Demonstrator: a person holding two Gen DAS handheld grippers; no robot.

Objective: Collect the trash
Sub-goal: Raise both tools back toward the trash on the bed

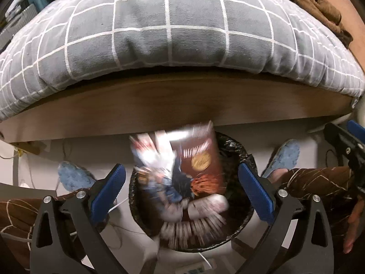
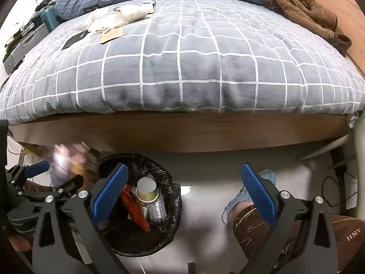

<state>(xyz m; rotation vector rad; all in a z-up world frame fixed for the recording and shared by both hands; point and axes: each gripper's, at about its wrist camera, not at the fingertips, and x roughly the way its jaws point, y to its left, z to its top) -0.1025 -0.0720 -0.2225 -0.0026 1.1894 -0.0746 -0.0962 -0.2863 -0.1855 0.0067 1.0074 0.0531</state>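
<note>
The left gripper [image 1: 181,187] is parked right over the trash bin [image 1: 241,155], jaws spread wide and holding nothing. A snack wrapper [image 1: 194,159] sits smeared with motion blur between the blue pads, touching neither, so my read is it's been let go and is dropping toward the bin. Hovering straight above the opening makes sense: release there and the thing falls in with no aiming needed.

From the right wrist view the bin [image 2: 136,159] sits at about 7 o'clock, lined with a black bag, already holding a paper cup [image 2: 146,190], an orange wrapper [image 2: 134,207] and some clear plastic. The right gripper [image 2: 184,194] hangs off to the side over bare floor – jaws wide apart and empty too, just out of the way.

Both tools point forward and down from a seated person's lap, knees either side of the bin. More scraps [image 2: 121,14] still lie up at 11 o'clock on the checked bed cover [image 2: 205,68] – likely next.
</note>
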